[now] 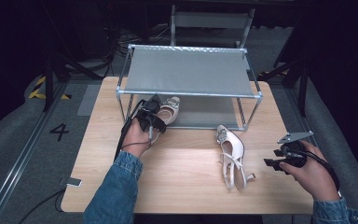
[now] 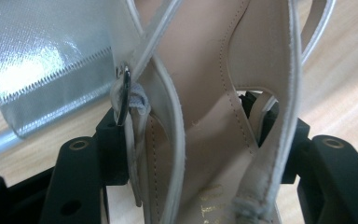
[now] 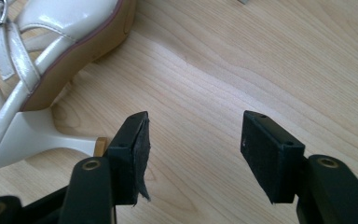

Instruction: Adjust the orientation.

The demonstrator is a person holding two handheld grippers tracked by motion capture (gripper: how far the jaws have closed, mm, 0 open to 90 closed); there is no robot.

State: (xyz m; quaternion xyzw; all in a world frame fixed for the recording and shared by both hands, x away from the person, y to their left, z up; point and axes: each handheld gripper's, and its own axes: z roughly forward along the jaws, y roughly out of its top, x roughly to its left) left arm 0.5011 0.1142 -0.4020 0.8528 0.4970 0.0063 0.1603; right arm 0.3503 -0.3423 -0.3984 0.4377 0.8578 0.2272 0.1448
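A cream slingback shoe [image 1: 171,110] with a jewelled toe is held at its heel end by my left gripper [image 1: 160,112], toe toward the low shelf [image 1: 212,112] of the rack. In the left gripper view the jaws press on both sides of the shoe [image 2: 205,70], so the left gripper [image 2: 193,123] is shut on it. The matching second shoe [image 1: 231,154] lies on its side on the table. My right gripper [image 1: 271,163] hovers to its right, open. In the right gripper view the right gripper [image 3: 193,140] holds nothing, and the second shoe's heel [image 3: 37,135] lies at the left.
A metal-framed rack [image 1: 189,72] with two grey fabric shelves stands at the back of the wooden table [image 1: 177,186]. The silver low shelf [image 2: 37,60] sits just beyond the held shoe. A small phone-like object [image 1: 73,182] lies at the table's front left corner.
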